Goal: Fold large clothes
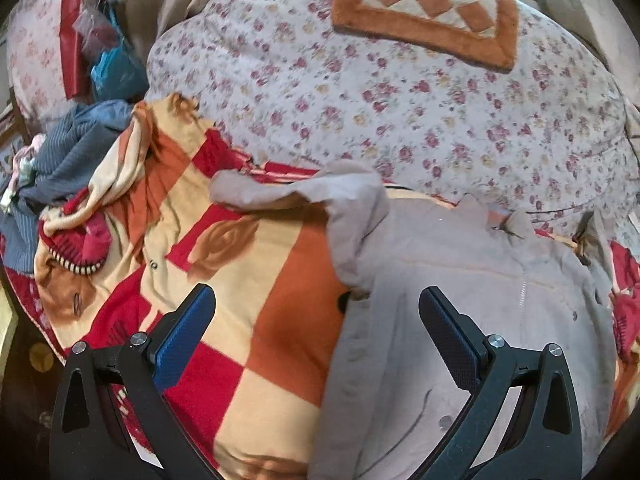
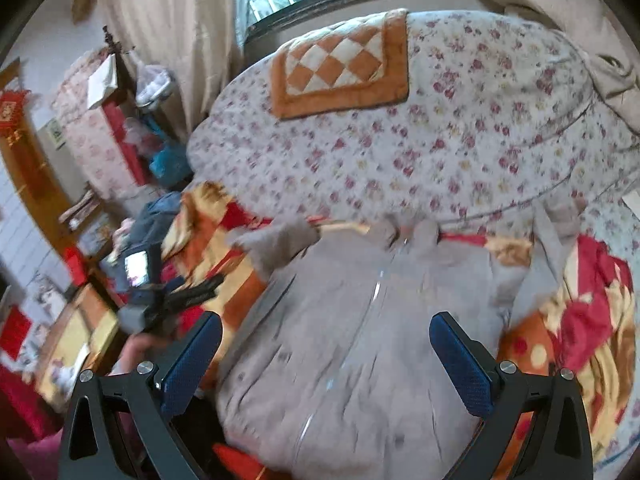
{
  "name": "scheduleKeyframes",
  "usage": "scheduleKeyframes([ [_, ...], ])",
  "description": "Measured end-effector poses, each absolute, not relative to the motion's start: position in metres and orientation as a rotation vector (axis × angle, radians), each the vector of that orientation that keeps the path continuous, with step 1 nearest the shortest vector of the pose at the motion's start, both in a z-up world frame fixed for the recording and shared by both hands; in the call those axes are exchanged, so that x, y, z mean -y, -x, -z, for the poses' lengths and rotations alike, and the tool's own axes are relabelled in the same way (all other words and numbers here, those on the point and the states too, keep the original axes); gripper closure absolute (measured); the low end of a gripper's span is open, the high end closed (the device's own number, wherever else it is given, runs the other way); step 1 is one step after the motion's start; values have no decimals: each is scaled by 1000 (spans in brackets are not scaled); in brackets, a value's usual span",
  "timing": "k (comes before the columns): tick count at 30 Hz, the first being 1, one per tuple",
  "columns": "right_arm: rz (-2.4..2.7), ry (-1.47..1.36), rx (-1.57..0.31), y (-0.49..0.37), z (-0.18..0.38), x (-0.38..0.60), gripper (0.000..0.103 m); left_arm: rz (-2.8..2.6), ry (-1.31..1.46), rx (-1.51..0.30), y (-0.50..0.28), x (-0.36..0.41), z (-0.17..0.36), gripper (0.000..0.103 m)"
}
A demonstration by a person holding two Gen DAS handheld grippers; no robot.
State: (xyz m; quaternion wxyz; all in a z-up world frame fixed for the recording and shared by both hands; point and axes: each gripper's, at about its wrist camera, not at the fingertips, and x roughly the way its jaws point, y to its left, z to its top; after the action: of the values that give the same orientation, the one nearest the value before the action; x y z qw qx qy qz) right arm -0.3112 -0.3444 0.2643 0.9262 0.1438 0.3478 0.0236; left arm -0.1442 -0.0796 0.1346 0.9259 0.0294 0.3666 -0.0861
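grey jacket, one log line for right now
grey jacket flat on checked blanket | left gripper open, empty | right gripper open, empty

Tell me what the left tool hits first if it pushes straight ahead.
Likely the grey jacket, at its left edge where it overlaps the checked blanket. The left tool is open; depth is unclear.

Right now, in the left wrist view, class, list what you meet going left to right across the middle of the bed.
Blue-grey striped garment → checked rose blanket → grey jacket's sleeve → grey jacket → red patch of blanket.
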Motion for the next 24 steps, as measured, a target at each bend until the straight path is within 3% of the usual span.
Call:
scheduleKeyframes([
  [15, 94, -207, -789, 206, -127, 319, 0, 153, -78, -790, 101, 115, -91, 1],
  [24, 100, -251, -828, 187, -97, 314, 0, 157, -62, -835, 91, 112, -76, 1],
])
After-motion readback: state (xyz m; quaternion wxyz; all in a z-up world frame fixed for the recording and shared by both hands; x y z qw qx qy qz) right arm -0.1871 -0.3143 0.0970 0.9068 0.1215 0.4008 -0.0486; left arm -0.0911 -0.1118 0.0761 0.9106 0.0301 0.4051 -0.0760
